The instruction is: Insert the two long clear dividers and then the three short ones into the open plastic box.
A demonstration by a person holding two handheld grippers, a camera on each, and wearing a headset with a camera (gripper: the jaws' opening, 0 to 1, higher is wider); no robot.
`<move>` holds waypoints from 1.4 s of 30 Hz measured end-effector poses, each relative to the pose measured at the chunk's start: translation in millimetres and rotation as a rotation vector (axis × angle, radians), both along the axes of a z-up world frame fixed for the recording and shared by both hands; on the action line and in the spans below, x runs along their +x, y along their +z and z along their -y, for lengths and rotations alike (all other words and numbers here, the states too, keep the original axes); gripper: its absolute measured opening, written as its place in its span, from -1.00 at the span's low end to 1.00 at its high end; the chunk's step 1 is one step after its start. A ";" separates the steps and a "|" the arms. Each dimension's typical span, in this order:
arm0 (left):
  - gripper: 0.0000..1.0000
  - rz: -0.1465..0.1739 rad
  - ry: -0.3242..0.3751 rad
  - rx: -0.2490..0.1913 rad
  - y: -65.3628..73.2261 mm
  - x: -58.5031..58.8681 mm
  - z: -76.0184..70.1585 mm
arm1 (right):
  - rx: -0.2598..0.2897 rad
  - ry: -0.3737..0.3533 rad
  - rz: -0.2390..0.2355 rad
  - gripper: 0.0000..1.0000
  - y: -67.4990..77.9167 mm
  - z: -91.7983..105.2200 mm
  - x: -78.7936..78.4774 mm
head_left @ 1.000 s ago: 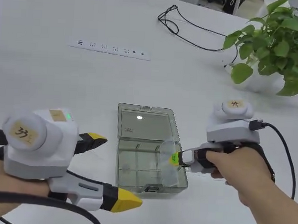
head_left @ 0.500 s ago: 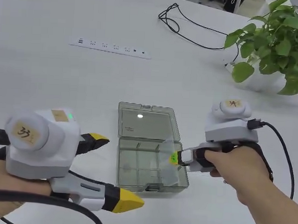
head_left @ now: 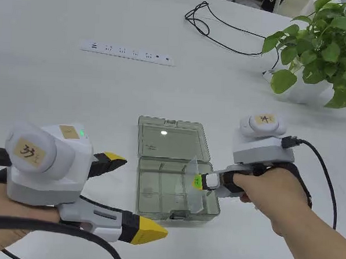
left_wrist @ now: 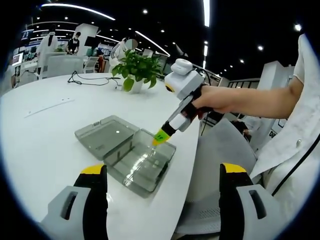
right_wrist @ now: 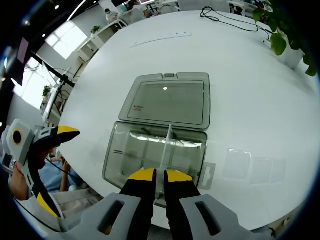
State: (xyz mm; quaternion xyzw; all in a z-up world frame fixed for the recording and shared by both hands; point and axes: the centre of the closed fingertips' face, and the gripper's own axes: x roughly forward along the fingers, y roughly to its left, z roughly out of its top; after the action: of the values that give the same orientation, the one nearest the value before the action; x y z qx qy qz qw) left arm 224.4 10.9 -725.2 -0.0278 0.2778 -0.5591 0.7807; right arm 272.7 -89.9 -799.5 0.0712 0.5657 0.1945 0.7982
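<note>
**Right gripper holds divider in box; left gripper wide and empty**

The right gripper (head_left: 199, 182) has its jaws closed narrow on a clear divider (head_left: 194, 186). In the right gripper view, the gripper (right_wrist: 160, 176) holds the divider (right_wrist: 167, 145) edge-on, running from the jaw tips toward the hinge side. The divider stands upright in the right part of the box (head_left: 170, 190). Cannot tell whether it is fully seated.

The box is open on the white table (head_left: 76, 101). Its lid (head_left: 171, 138) lies flat behind the tray. Partitions already show inside the tray.

In the right gripper view, a few flat clear pieces (right_wrist: 240, 162) lie on the table just beside the box, on its right.

The left gripper (head_left: 134, 195) has its jaws spread wide with nothing between them. It hangs above the table, front-left of the box and apart from it. The left gripper view (left_wrist: 162, 169) looks past those jaws at the box (left_wrist: 125, 150) and the right gripper (left_wrist: 160, 137).

At the far side of the table are a power strip (head_left: 127, 53), a black cable (head_left: 225, 28) and a plant (head_left: 319, 44).
</note>
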 end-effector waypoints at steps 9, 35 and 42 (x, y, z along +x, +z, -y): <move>0.90 0.000 0.004 0.004 -0.9 0.6 -0.5 | 0.004 0.020 0.001 -0.83 -11.3 -3.6 -0.1; 0.90 0.003 0.039 0.013 3.6 0.5 -3.7 | 0.097 0.053 0.053 -0.73 -9.5 -5.7 -1.7; 0.89 0.006 0.069 0.022 7.9 -1.4 -5.4 | 0.158 0.075 0.101 -0.63 5.2 -7.0 -0.4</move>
State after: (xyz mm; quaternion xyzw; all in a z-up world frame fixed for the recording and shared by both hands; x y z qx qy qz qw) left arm 223.0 16.3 -717.3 -0.0272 0.2805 -0.5290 0.8004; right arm 272.4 -82.9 -794.3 0.1029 0.5099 0.2717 0.8097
